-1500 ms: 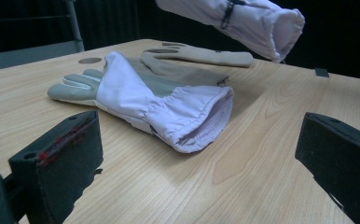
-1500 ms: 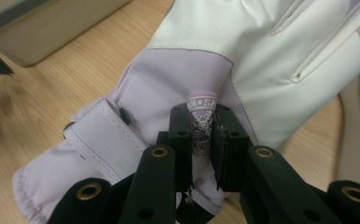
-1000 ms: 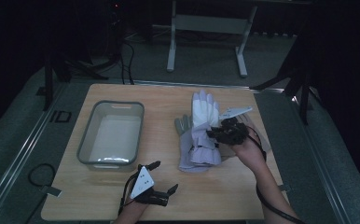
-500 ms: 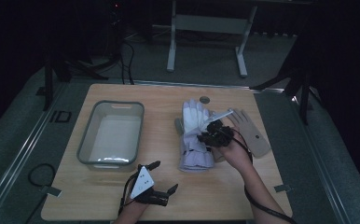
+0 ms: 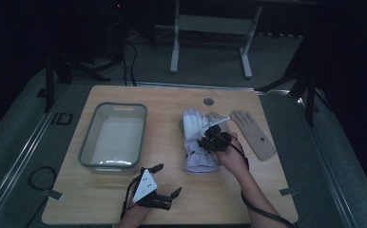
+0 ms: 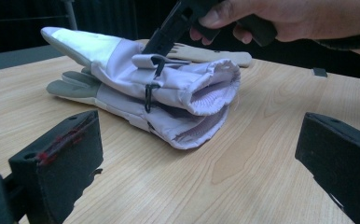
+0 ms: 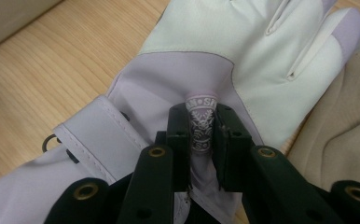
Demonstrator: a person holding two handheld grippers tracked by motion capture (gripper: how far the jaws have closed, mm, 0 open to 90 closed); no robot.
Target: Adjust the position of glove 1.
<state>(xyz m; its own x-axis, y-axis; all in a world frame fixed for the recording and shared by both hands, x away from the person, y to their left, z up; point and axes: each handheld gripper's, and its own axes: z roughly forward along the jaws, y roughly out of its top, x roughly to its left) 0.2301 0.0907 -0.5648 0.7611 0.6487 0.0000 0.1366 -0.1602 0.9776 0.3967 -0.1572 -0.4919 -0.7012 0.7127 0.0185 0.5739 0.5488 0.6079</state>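
Right hand-held gripper point(image 5: 213, 138) sits on the pale lilac glove point(image 5: 197, 142) near the middle of the surface point(image 5: 172, 204). In the right gripper view its jaws are nearly closed, pinching a small printed tab point(image 7: 200, 125) on the back of the glove. The glove lies flat, fingers pointing far, cuff opening toward the near edge. A grey glove point(image 6: 71, 87) lies under it, fingers showing at the far left in the left gripper view. A tan glove point(image 5: 254, 133) lies just to the right, flat on the surface. Left hand-held gripper point(image 5: 160, 186) rests at the near edge, jaws wide apart, nothing between them. A clear bin point(image 5: 89, 142) stands to the left of the gloves.
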